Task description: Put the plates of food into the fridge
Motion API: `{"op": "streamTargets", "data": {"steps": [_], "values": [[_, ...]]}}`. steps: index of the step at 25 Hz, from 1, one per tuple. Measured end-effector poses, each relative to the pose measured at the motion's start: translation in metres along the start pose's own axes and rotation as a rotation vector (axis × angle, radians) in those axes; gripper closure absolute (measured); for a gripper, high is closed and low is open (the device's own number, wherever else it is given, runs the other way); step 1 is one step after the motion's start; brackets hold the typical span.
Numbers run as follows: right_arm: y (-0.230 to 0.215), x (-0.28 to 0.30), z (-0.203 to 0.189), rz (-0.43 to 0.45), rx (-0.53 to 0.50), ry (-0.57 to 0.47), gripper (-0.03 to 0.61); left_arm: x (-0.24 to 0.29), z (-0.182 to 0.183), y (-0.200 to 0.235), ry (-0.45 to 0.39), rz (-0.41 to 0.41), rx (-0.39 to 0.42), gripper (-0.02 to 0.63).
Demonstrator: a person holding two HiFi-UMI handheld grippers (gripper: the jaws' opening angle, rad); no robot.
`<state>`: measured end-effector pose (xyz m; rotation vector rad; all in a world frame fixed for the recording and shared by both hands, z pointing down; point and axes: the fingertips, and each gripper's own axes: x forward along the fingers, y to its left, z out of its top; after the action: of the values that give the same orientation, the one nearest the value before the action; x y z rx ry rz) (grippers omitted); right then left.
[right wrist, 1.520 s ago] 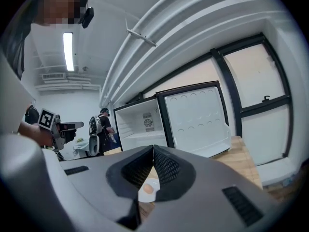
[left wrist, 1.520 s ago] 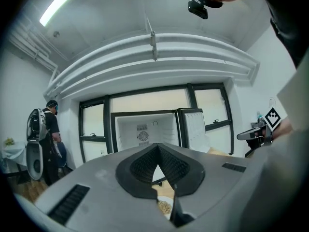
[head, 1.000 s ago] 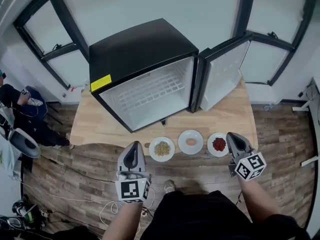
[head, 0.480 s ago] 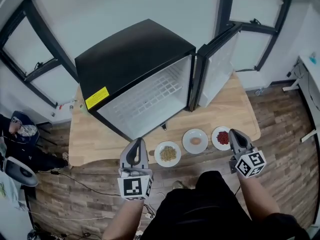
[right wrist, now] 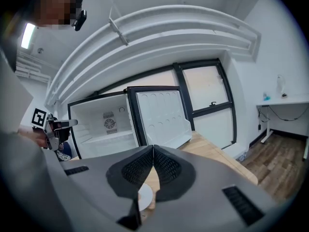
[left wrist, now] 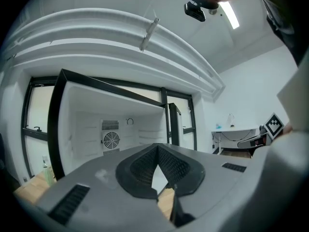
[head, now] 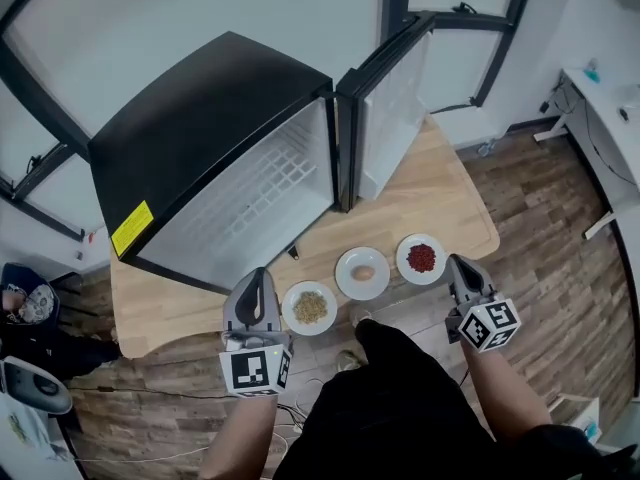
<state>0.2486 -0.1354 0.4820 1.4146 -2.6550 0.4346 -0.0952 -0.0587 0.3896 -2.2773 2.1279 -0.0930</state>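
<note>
Wooden table (head: 445, 203), three plates (head: 345, 266) of food in a row before the open fridge (head: 215, 128)
We note left gripper (head: 256, 274) and right gripper (head: 456, 262) both closed on nothing, near the outer plates

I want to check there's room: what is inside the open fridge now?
Inside the fridge, only a white wire shelf with nothing on it and a fan on the back wall show. What lies under the shelf is mostly covered from view.

The right gripper (right wrist: 153, 151) has its jaws pressed together, empty, with a white plate (right wrist: 145, 196) showing beneath them on the wooden table (right wrist: 212, 153). The fridge (right wrist: 104, 124) stands open beyond.
</note>
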Motion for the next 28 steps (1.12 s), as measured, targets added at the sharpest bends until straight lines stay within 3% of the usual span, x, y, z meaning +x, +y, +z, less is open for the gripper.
{"op": "streamTargets", "data": {"steps": [8,18,22,28], "values": [[-0.041,0.007,-0.063,-0.068,0.107,0.045,0.555,0.048,-0.022,-0.031,0.031,-0.074,0.034,0.61],[-0.088,0.007,-0.151,-0.181,0.344,0.123,0.552,0.076,-0.047,-0.059,0.075,-0.137,0.06,0.609],[-0.101,0.016,-0.18,-0.206,0.441,0.147,0.441,0.08,-0.057,-0.059,0.107,-0.141,0.078,0.609],[-0.115,0.021,-0.217,-0.256,0.579,0.162,0.4,0.077,-0.074,-0.057,0.159,-0.146,0.096,0.609]]}}
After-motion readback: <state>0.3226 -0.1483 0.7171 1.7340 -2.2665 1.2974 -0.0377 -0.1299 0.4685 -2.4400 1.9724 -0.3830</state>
